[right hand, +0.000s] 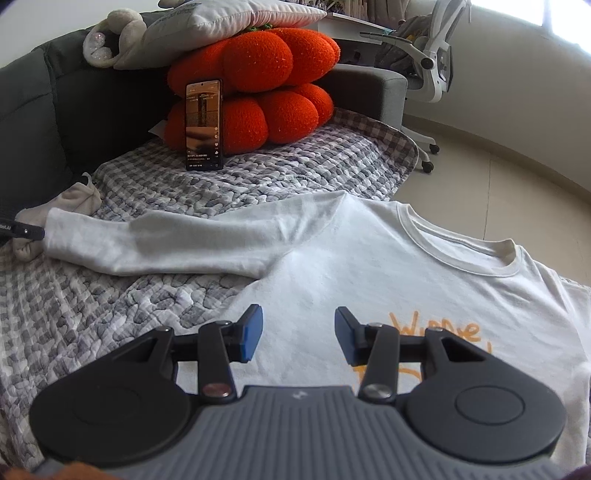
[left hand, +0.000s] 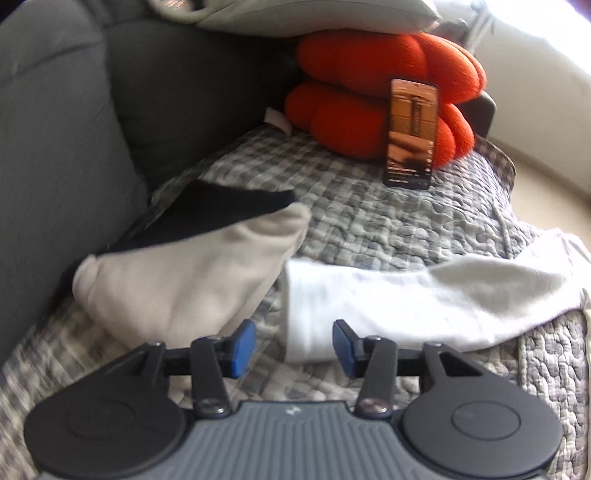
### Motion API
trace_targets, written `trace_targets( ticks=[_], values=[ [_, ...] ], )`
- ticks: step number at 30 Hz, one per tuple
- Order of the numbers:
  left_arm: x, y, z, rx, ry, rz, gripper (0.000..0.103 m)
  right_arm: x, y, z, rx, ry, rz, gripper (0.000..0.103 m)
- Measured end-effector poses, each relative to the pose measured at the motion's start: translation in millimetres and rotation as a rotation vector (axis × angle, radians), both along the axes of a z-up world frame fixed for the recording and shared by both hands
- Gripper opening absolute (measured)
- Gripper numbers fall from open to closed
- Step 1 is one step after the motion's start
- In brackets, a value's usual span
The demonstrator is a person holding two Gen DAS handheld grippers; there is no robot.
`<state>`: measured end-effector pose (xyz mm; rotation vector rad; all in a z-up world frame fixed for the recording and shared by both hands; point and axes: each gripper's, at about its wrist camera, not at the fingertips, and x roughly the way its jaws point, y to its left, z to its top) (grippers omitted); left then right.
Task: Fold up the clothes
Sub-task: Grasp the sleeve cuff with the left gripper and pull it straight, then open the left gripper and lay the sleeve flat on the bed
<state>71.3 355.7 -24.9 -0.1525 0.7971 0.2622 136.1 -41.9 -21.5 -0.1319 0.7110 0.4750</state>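
The white shirt point(right hand: 369, 266) is spread flat on the quilt point(right hand: 110, 314), sleeve point(left hand: 406, 295) stretched out for folding; both the left claw point(left hand: 293, 349) and right claw point(right hand: 298, 338) are held released, empty.

My white long-sleeved T-shirt point(right hand: 332, 258) carries orange lettering point(right hand: 439, 332) on its chest and lies on a grey-and-white checked quilt point(right hand: 258, 177), against a dark grey sofa point(left hand: 55, 129). Beside its white sleeve point(left hand: 388, 302) I see a beige folded garment point(left hand: 177, 273) with a black one point(left hand: 207, 210) behind it. My left gripper point(left hand: 293, 347) and right gripper point(right hand: 298, 336) are black with blue pads, and two bright orange knitted cushions point(right hand: 266, 88) sit behind a black-framed phone point(right hand: 204, 123), under a pale pillow point(right hand: 229, 18)
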Motion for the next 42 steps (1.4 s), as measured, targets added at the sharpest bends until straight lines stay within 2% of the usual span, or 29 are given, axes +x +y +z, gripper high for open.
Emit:
trace_targets(
  ticks=[6,8,10,13,17,20,22,24,27,33,34,35,37,39,42],
  values=[
    [6.2,20.2,-33.2,-0.159,-0.061,0.010,0.048,7.5,4.1,-3.9,-0.005,0.003,0.001,0.047],
    [8.4,21.2,-42.6,-0.204,-0.073,0.009,0.043,10.6,5.1,-5.0,-0.009,-0.002,-0.001,0.047],
    [8.3,17.2,-44.7,-0.199,-0.091,0.011,0.015,14.3,5.9,-5.8,-0.014,-0.010,-0.004,0.047],
    [1.5,10.6,-34.9,-0.170,-0.114,0.048,0.012,23.0,7.0,-4.9,-0.019,-0.029,-0.009,0.047],
    [-9.7,0.6,-17.2,-0.089,-0.074,0.118,0.012,43.1,11.4,-0.5,-0.020,-0.058,-0.003,0.047],
    [-10.5,-2.2,-22.4,-0.070,0.005,0.101,0.012,62.8,18.4,1.5,-0.014,-0.073,0.011,0.047],
    [-7.7,-1.6,-31.3,-0.095,0.059,0.068,0.014,76.8,25.9,0.1,-0.020,-0.077,0.027,0.047],
    [-10.2,0.2,-31.0,-0.080,0.027,0.064,0.021,90.7,33.5,-2.0,-0.033,-0.082,0.055,0.047],
    [-6.3,7.9,-32.2,-0.114,0.007,0.079,0.040,109.3,43.8,-4.0,-0.056,-0.090,0.101,0.047],
    [3.5,17.2,-42.1,-0.173,-0.056,0.115,0.040,138.5,59.0,-8.2,-0.085,-0.095,0.183,0.047],
    [5.6,15.6,-43.6,-0.162,-0.066,0.112,0.039,141.5,61.5,-10.7,-0.100,-0.092,0.192,0.044],
    [7.3,13.8,-44.3,-0.151,-0.075,0.106,0.037,143.4,63.5,-14.2,-0.115,-0.089,0.200,0.031],
    [10.4,10.6,-45.7,-0.130,-0.091,0.097,0.017,141.2,65.1,-21.6,-0.124,-0.089,0.212,0.010],
    [9.7,8.8,-46.3,-0.120,-0.114,0.097,0.007,135.9,65.6,-27.3,-0.126,-0.104,0.218,0.003],
    [1.5,0.8,-41.7,-0.047,-0.170,0.114,0.005,124.2,62.9,-27.3,-0.100,-0.164,0.178,0.001]
  ],
)
